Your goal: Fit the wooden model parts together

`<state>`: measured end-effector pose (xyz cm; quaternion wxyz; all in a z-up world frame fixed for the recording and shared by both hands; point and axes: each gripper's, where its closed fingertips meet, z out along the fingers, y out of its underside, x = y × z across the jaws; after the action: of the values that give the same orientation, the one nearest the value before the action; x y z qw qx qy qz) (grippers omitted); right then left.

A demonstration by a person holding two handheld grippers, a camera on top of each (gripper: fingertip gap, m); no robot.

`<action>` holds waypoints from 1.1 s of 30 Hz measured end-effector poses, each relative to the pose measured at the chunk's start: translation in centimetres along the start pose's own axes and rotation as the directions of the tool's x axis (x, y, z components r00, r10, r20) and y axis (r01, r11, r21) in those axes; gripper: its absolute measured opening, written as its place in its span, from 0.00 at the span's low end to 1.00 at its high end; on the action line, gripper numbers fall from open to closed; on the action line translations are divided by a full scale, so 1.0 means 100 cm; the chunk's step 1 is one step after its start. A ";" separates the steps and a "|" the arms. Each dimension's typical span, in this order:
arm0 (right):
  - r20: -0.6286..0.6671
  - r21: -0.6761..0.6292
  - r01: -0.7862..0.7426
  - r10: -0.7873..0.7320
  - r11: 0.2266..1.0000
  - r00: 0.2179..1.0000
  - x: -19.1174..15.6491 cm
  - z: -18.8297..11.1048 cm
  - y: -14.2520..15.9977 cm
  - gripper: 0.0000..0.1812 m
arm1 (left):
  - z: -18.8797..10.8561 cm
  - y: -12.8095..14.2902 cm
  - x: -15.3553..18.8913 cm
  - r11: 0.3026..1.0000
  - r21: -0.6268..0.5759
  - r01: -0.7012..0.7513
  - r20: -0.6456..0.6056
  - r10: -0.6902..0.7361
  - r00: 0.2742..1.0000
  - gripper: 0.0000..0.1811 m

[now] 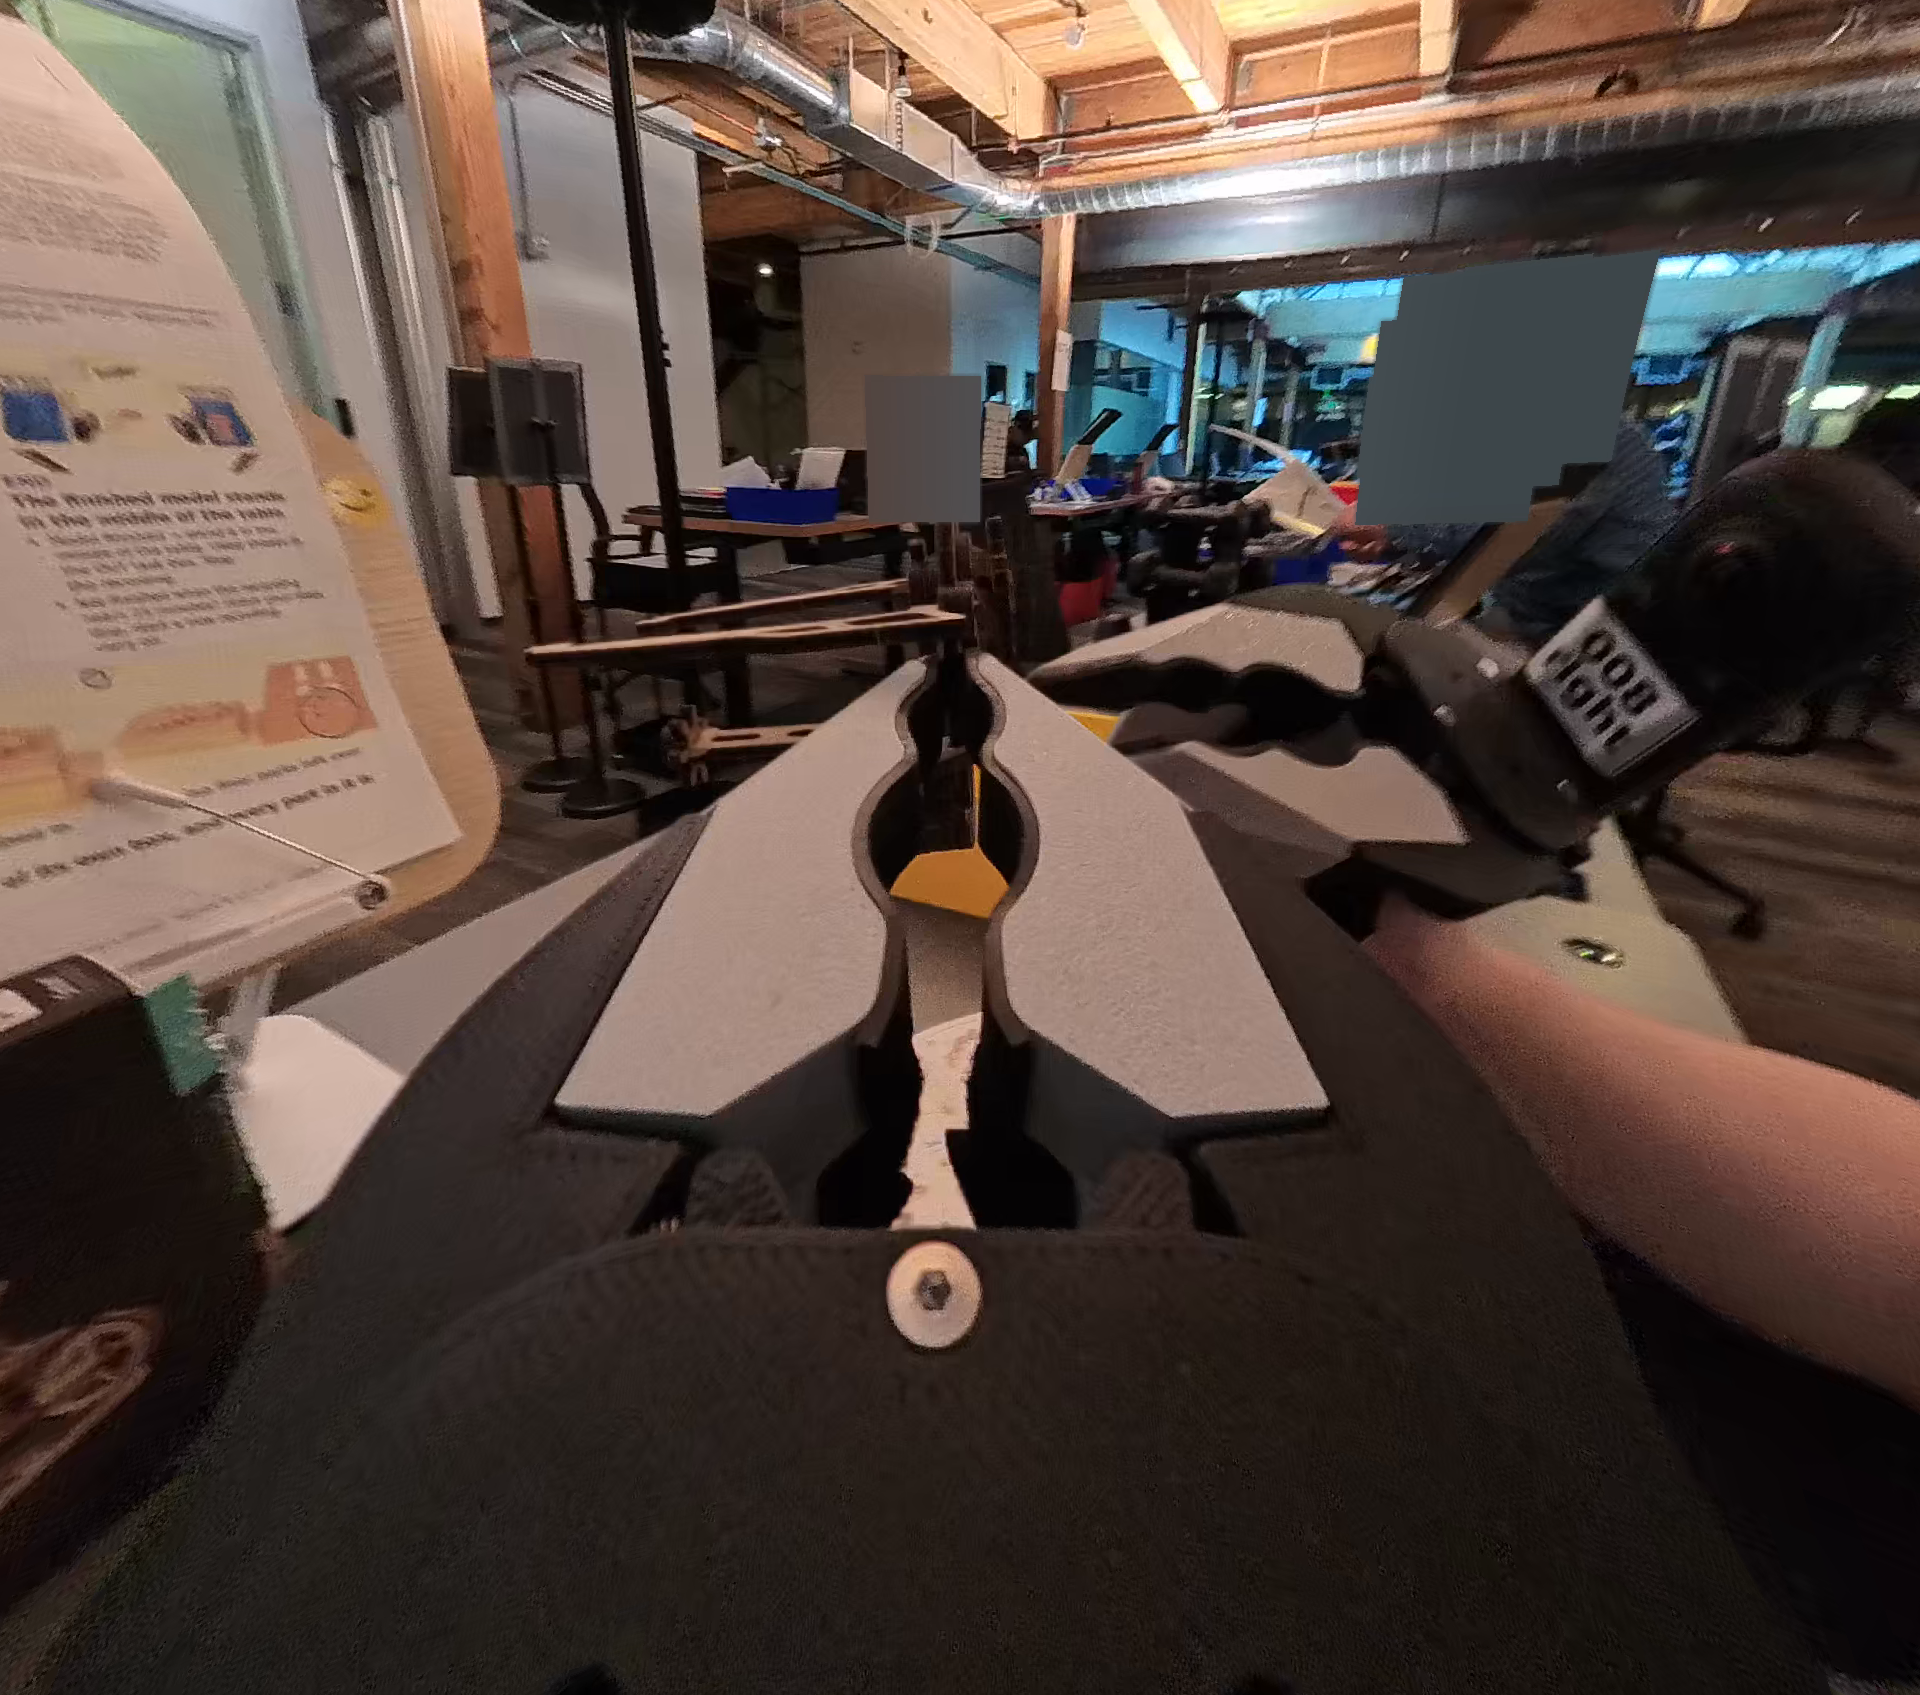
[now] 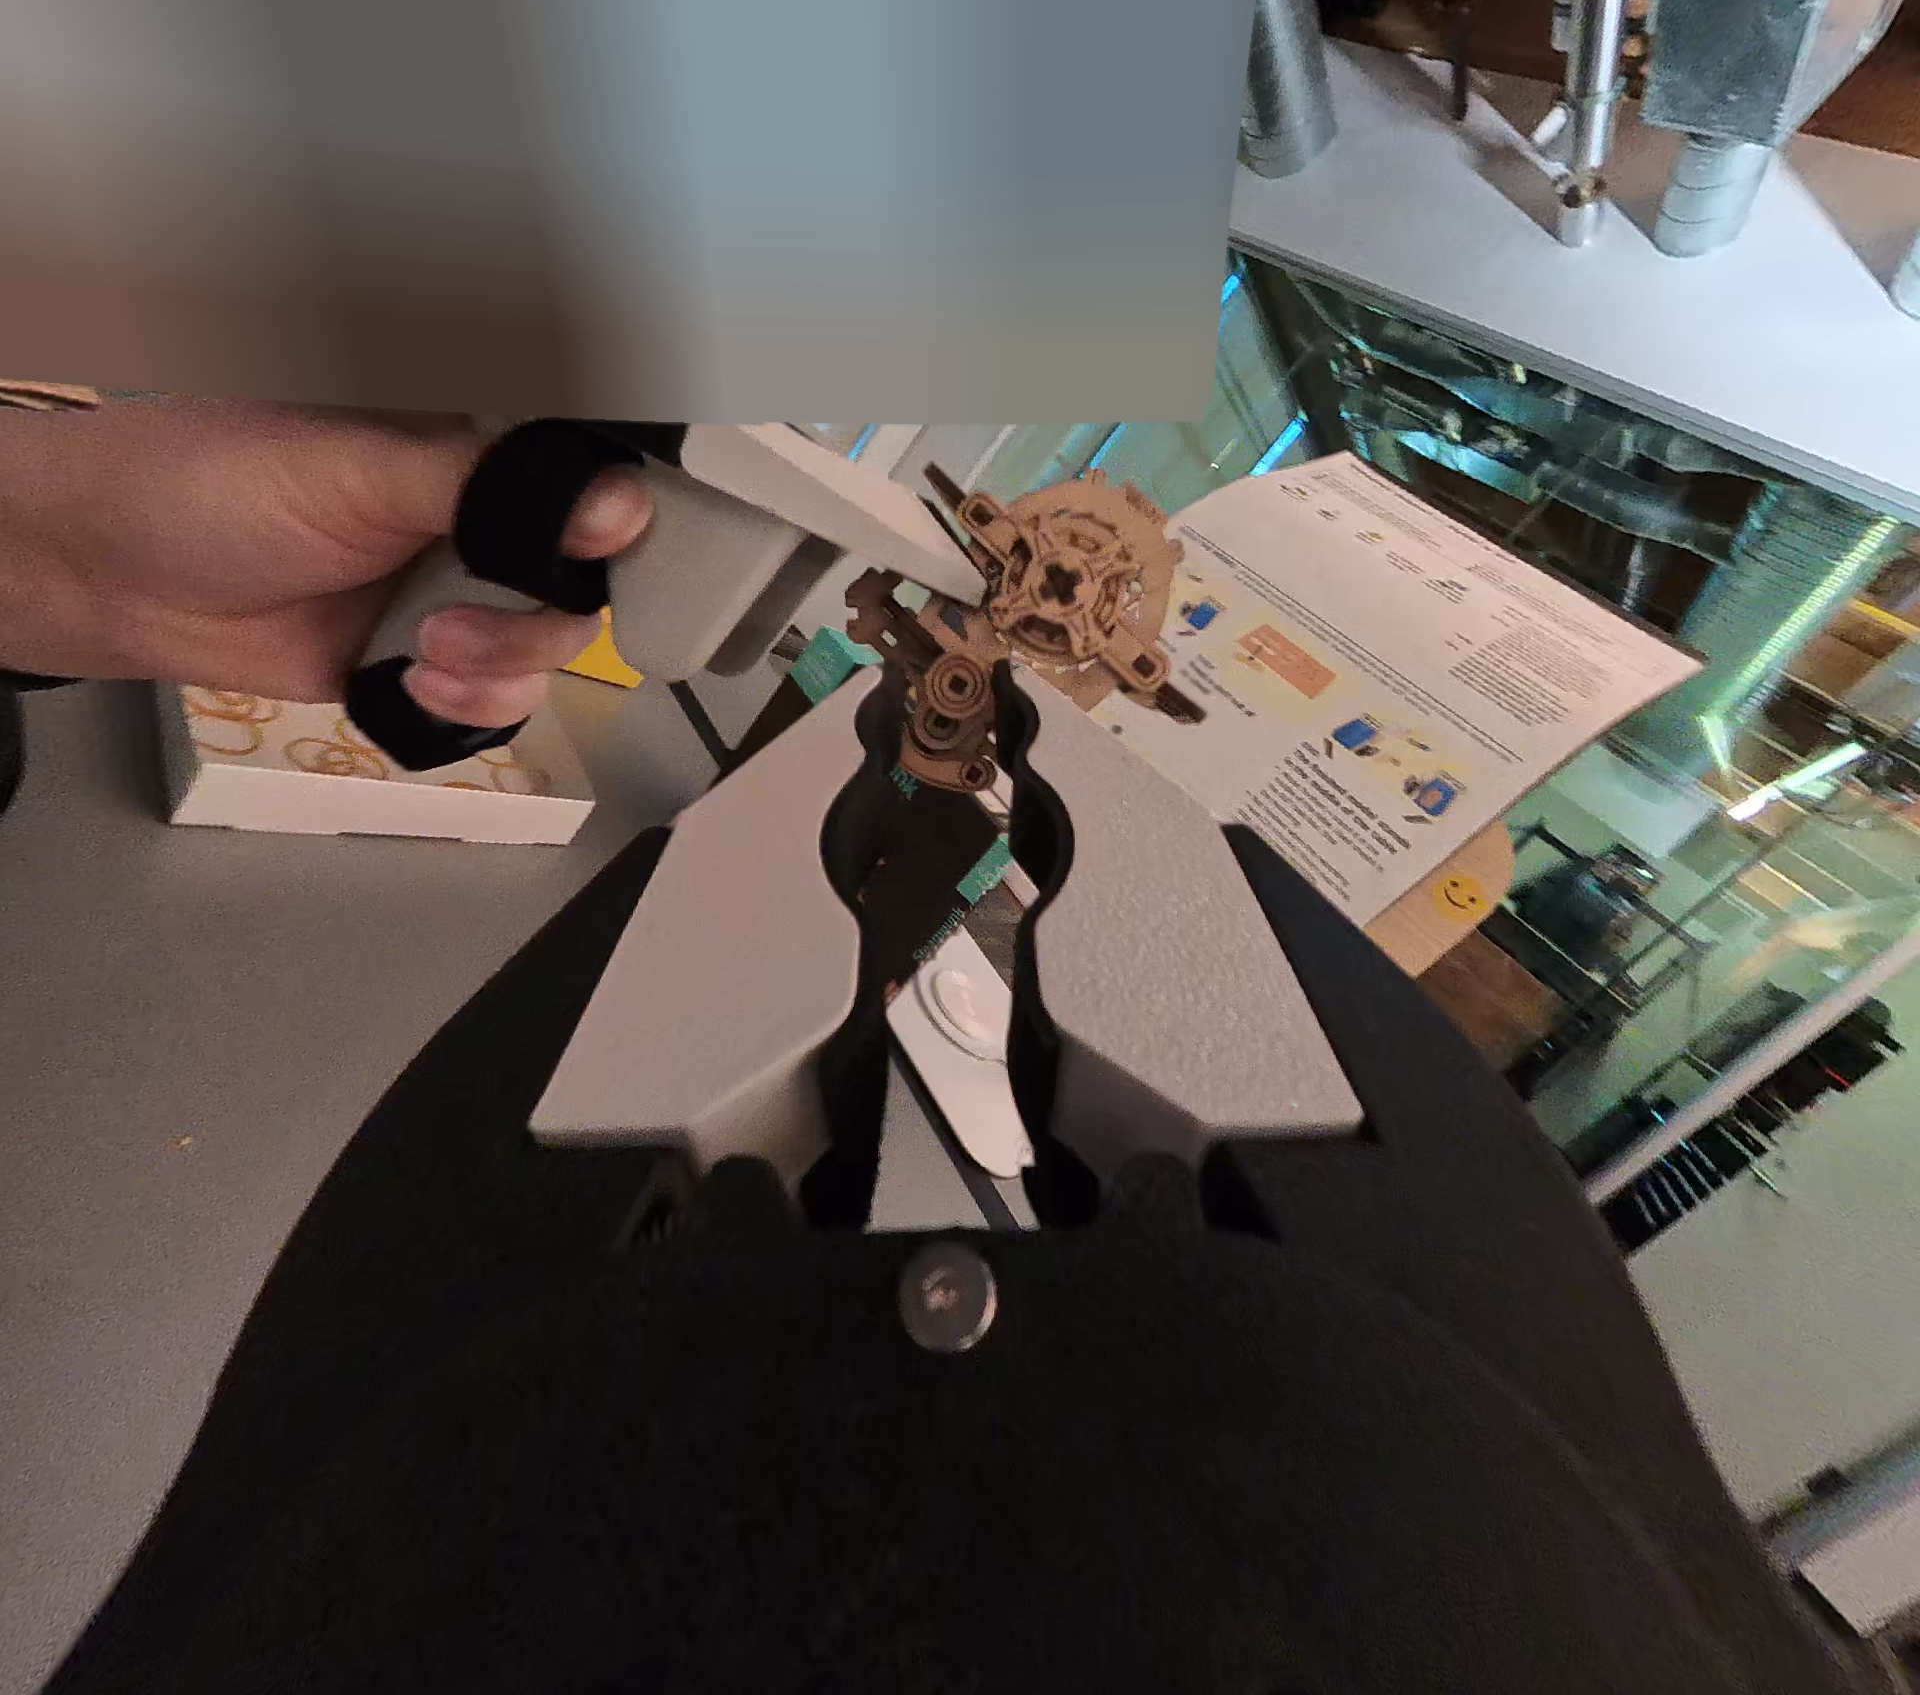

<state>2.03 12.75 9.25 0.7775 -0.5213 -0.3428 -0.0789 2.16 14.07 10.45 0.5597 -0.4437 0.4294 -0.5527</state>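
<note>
Laser-cut brown wooden model assembly (image 2: 1060,596) is being held above the grey surface (image 2: 260,970). The left hand-held gripper (image 2: 961,575) is clamping its wheel-shaped part; the right hand-held gripper (image 2: 940,689) is clamping the small geared part (image 2: 951,726) just below. Judged step: mating; next, align and press carefully.

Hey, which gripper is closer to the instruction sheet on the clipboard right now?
Left. The left gripper is beside the instruction sheet; the right gripper faces it from farther off.
</note>
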 end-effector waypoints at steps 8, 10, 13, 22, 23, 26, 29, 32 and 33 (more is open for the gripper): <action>-0.084 -0.119 0.040 -0.050 0.992 0.995 0.032 -0.010 0.000 0.16 | 0.004 0.013 -0.002 0.994 -0.036 -0.106 0.027 0.107 0.994 0.00; -0.095 -0.180 0.138 -0.156 0.974 0.983 0.030 -0.008 0.004 0.16 | 0.006 0.015 0.000 0.994 -0.051 -0.095 0.022 0.096 0.995 0.00; -0.073 -0.239 0.261 -0.285 0.935 0.956 0.024 -0.005 0.007 0.16 | 0.007 0.017 0.005 0.995 -0.064 -0.071 -0.005 0.071 0.997 0.00; 0.082 -0.353 0.521 -0.529 0.777 0.845 0.015 -0.018 0.012 0.14 | 0.009 0.029 0.015 0.982 -0.181 -0.050 -0.106 0.031 0.994 0.00; 0.104 -0.354 0.550 -0.553 0.756 0.827 0.014 -0.021 0.012 0.14 | 0.009 0.029 0.017 0.980 -0.192 -0.051 -0.121 0.027 0.992 0.00; 0.146 -0.355 0.618 -0.611 0.702 0.778 0.013 -0.027 0.013 0.14 | 0.007 0.033 0.022 0.970 -0.236 -0.050 -0.172 0.009 0.985 0.00; 0.161 -0.358 0.637 -0.627 0.683 0.762 0.010 -0.028 0.013 0.13 | 0.007 0.037 0.023 0.963 -0.262 -0.064 -0.187 0.014 0.982 0.00; 0.190 -0.365 0.667 -0.649 0.649 0.736 0.007 -0.029 0.015 0.13 | 0.006 0.040 0.024 0.956 -0.282 -0.074 -0.198 0.018 0.980 0.00; 0.199 -0.366 0.678 -0.658 0.637 0.726 0.006 -0.029 0.016 0.13 | 0.006 0.043 0.024 0.952 -0.296 -0.079 -0.202 0.018 0.979 0.00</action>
<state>4.55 11.08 7.81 0.5556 -0.5116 -0.5039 -0.4190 3.83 11.65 6.48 0.4535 -0.4564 0.5730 -0.5077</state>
